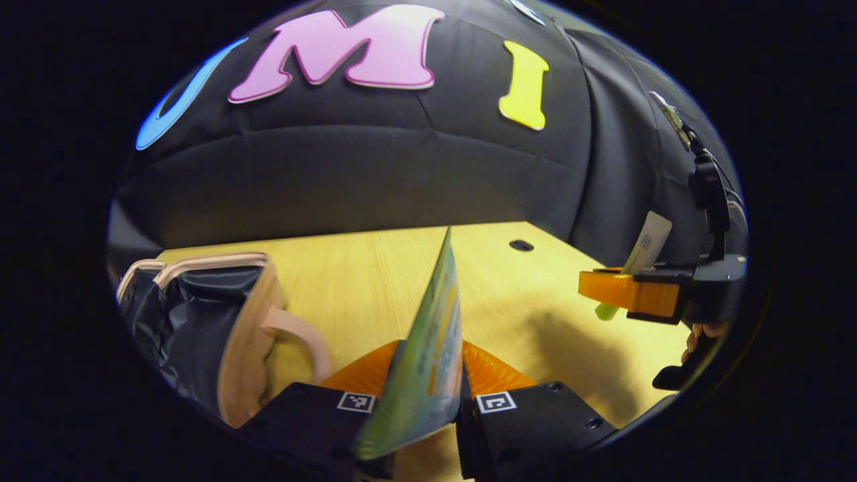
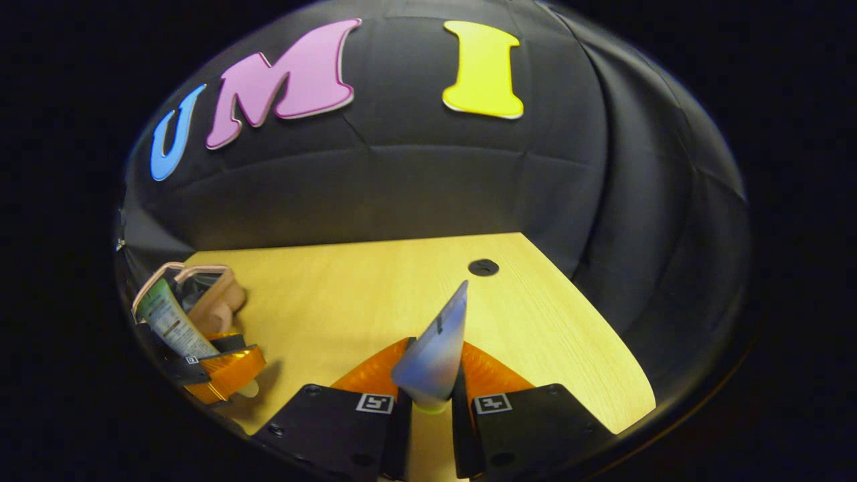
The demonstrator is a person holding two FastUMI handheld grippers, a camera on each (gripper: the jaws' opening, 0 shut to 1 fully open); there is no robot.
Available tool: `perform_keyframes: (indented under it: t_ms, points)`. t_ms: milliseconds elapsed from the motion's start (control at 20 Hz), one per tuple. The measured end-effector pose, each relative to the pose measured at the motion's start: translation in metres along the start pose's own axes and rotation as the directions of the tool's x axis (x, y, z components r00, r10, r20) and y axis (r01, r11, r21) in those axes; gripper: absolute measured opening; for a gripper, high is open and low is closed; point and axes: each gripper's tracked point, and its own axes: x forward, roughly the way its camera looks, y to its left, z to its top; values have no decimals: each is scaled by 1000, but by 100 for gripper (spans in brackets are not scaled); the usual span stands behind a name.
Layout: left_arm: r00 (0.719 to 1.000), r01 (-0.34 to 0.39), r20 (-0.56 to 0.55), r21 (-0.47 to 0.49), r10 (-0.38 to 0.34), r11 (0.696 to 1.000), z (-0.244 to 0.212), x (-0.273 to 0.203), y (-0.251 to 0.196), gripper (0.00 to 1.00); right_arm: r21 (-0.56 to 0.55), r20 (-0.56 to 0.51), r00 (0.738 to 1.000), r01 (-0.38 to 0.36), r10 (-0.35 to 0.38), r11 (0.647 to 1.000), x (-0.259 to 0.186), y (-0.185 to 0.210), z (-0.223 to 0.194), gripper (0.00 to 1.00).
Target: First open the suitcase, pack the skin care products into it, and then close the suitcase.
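Our left gripper (image 1: pixel 423 391) clamps a green printed tube (image 1: pixel 428 341) beside the open pink suitcase (image 1: pixel 251 335); our right gripper (image 2: pixel 428 395) clamps a pale tube (image 2: pixel 438 348) over the wooden table (image 2: pixel 335 301).

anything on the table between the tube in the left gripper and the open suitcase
Nothing visible: the left gripper holds the flat green tube above bare wooden table, with the open pink suitcase just beside it.

Black tool (image 1: pixel 428 402) bodies with square coded markers and small screws; ribbed inner faces
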Motion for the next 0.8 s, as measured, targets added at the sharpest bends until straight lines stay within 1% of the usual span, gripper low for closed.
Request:
perform_keyframes:
  t_ms: [50, 100, 150, 200, 250, 350, 400, 500, 550, 600, 650, 700, 750, 800]
  points:
    - [999, -10, 31, -15, 10, 1000, 15, -15, 10, 40, -5, 4, 1000, -21, 21, 1000, -12, 13, 4, 28]
    - [998, -22, 61, -32, 24, 999, 30, -32, 21, 43, -5, 3, 999, -50, 50, 999, -24, 28, 7, 28]
    - [996, -41, 80, -46, 44, 998, 40, -49, 36, 37, -8, -1, 997, -76, 76, 997, -34, 44, 10, 28]
    - [993, -65, 91, -53, 69, 996, 50, -66, 53, 37, -18, -9, 995, -100, 100, 995, -46, 58, 11, 28]
    - [990, -109, 89, -56, 113, 992, 56, -91, 85, 40, -38, -17, 991, -133, 132, 990, -60, 76, 11, 28]
    - [982, -176, 63, -68, 181, 982, 59, -112, 138, 40, -58, -25, 983, -182, 181, 982, -74, 104, 15, 28]
    - [979, -201, 25, -73, 203, 977, 54, -117, 164, 40, -60, -31, 978, -209, 207, 976, -81, 119, 14, 28]
    - [969, -230, -101, -48, 225, 972, 29, -112, 210, 40, -73, -30, 968, -250, 248, 966, -89, 144, 18, 28]
    - [963, -218, -171, -32, 209, 976, 12, -104, 226, 40, -80, -25, 963, -268, 267, 960, -92, 157, 22, 28]
    - [955, -197, -231, -26, 186, 980, -4, -97, 236, 43, -83, -22, 959, -284, 283, 955, -93, 168, 25, 28]
    - [932, -169, -331, -32, 149, 985, -26, -90, 243, 40, -88, -12, 955, -297, 297, 951, -96, 178, 29, 28]
    - [904, -164, -405, -32, 137, 986, -42, -87, 249, 43, -91, -6, 950, -310, 311, 946, -98, 187, 31, 28]
    - [867, -166, -481, -29, 132, 986, -59, -80, 255, 40, -92, -1, 945, -325, 327, 941, -99, 198, 35, 28]
    - [834, -178, -535, -31, 134, 984, -69, -79, 259, 40, -88, 5, 941, -336, 338, 938, -98, 204, 38, 28]
